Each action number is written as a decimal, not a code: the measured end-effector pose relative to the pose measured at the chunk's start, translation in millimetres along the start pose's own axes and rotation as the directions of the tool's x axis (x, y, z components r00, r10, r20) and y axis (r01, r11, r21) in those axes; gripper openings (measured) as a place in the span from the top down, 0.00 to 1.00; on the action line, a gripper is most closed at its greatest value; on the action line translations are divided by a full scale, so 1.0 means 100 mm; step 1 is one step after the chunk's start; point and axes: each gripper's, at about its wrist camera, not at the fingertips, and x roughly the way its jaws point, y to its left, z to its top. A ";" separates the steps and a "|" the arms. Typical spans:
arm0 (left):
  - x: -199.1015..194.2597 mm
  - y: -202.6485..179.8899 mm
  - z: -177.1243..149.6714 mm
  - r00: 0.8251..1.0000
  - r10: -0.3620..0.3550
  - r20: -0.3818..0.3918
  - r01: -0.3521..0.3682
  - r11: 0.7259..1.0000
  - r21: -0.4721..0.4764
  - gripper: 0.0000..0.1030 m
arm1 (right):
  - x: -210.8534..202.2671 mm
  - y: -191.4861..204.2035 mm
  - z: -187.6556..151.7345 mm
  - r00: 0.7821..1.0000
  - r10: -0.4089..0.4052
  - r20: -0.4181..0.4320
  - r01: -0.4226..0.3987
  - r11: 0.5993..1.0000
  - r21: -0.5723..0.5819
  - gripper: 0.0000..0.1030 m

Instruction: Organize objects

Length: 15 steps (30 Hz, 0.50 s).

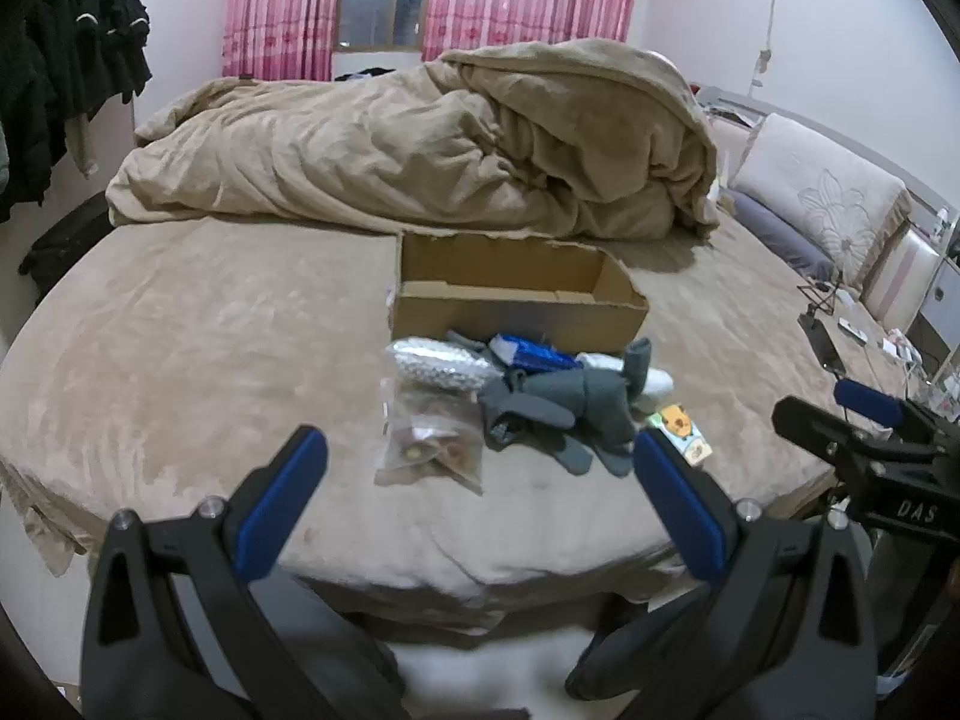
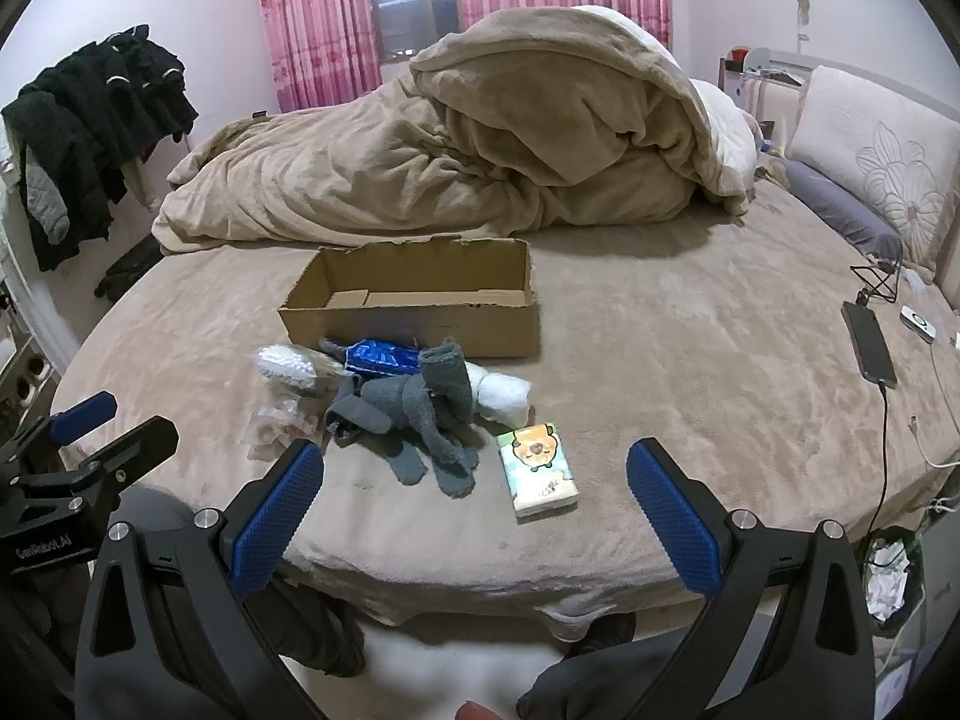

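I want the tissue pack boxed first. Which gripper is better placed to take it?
Right. The right gripper is open, and the tissue pack lies just beyond its fingers; from the left gripper it sits off to the right.

Lighting and picture quality: dim, cool, even indoor light.
Daylight enters by the window between the pink curtains, slightly blown out. Soft shadow under the heaped duvet. Strong fisheye bending and dark corners; left view perhaps slightly softer, with grainy detail.
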 end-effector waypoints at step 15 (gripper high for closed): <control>0.35 0.08 0.09 1.000 0.008 -0.029 -0.008 1.000 0.003 0.00 | 0.27 -0.11 0.10 0.998 -0.050 -0.030 0.050 0.999 0.001 0.00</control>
